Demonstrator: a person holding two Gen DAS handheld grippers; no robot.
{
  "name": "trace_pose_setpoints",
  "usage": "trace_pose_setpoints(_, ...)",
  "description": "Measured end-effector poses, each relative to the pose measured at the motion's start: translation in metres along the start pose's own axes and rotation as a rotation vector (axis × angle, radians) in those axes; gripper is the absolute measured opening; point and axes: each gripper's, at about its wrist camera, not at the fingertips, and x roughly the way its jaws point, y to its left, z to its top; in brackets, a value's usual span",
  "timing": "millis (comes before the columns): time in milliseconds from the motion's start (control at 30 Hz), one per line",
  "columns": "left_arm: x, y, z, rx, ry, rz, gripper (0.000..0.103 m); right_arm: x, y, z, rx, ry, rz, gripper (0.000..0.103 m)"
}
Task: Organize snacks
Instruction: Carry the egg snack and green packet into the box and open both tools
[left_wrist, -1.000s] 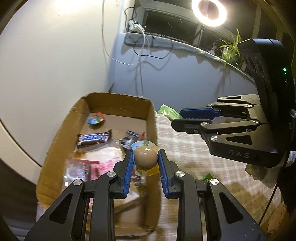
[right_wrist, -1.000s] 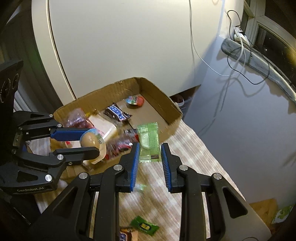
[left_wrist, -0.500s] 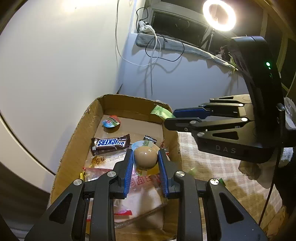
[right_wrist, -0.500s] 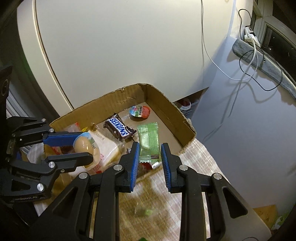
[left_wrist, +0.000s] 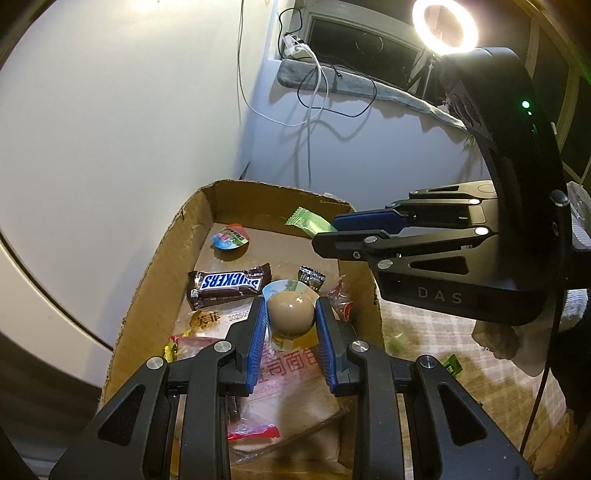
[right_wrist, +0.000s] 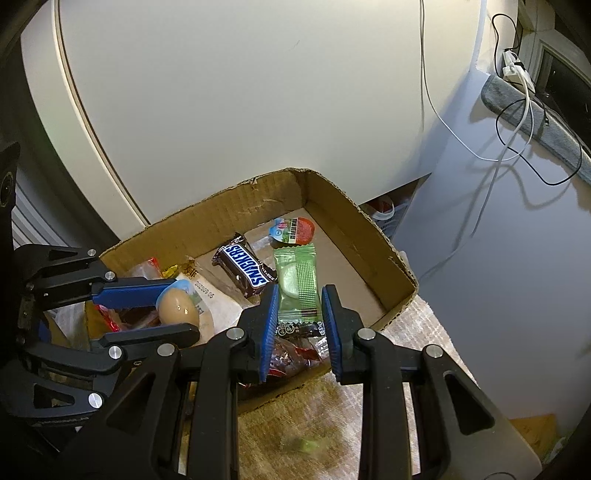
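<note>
Over the cardboard box (right_wrist: 369, 236) of snacks, the left gripper (left_wrist: 290, 325) has its fingers closed on a packaged egg (left_wrist: 290, 313), while the right gripper (right_wrist: 300, 321) beside it pinches a green packet (right_wrist: 297, 280) above a Snickers bar (right_wrist: 245, 264).

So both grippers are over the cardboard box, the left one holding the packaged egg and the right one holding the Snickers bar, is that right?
Not quite. The right gripper holds the green wrapped snack, not the Snickers bar, which lies in the cardboard box; the right wrist view shows this. The left gripper does hold the packaged egg, and both are over the box.
</note>
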Motion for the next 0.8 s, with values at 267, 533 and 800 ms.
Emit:
trace_pose_setpoints(267, 0.001, 0.000, 0.001, -0.001, 0.001, 0.008, 0.026, -0.001, 0.001, -0.001, -0.002, -0.003, 0.002, 0.025)
trace_pose_setpoints(533, -0.003, -0.001, 0.002, 0.000, -0.008, 0.016, 0.026, -0.006, 0.002, -0.002, 0.000, -0.013, -0.017, 0.048)
trace_pose_setpoints(800, -0.017, -0.010, -0.001, 0.010, -0.027, 0.006, 0.026, -0.029, 0.008, -0.010, -0.016, -0.031, -0.051, 0.062)
